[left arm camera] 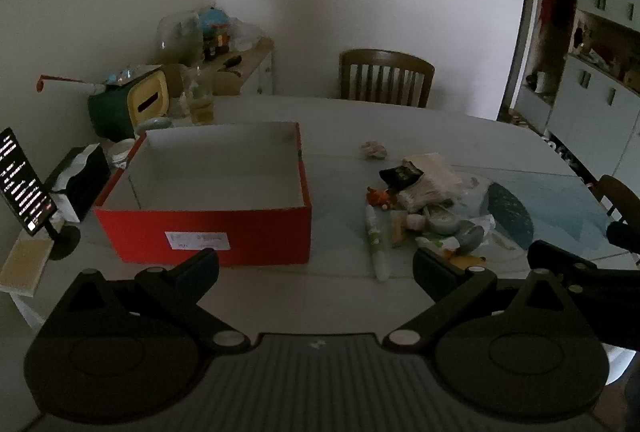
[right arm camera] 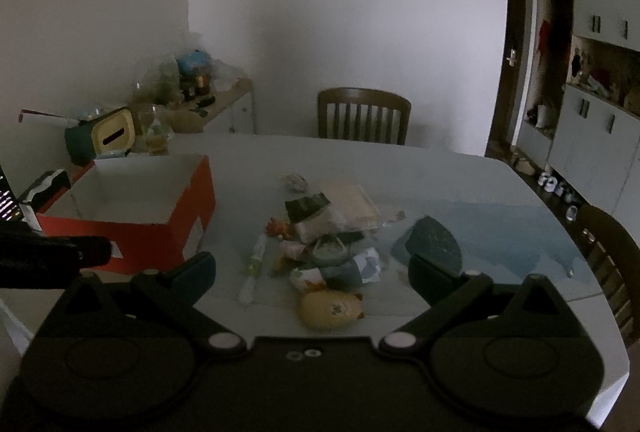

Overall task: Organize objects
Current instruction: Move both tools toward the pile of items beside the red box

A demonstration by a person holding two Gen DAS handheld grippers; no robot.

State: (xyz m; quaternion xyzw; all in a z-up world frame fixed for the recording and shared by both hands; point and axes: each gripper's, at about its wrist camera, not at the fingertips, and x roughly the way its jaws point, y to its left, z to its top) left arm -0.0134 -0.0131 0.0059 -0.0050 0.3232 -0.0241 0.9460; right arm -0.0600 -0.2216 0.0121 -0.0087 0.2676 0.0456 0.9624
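Red box (left arm camera: 208, 228) rectangular, cardboard, white-lined; crumpled packets (right arm camera: 332, 232), possibly plastic; both grippers (left arm camera: 316, 264) (right arm camera: 312, 272) spread wide.

My left gripper (left arm camera: 316, 264) hovers wide open over the table (left arm camera: 400, 119).
An empty red box (left arm camera: 208, 228) sits just ahead of my left finger; a pile of small items (left arm camera: 428, 207) lies ahead-right, with a white tube (left arm camera: 376, 244) at its near edge.

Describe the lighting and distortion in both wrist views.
Left wrist view: dim, underexposed, dark vignette corners; fisheye curves the table edge; red box stays legible. Right wrist view: equally dim, the pile of small items murky, cabinets bowed at the frame edge.
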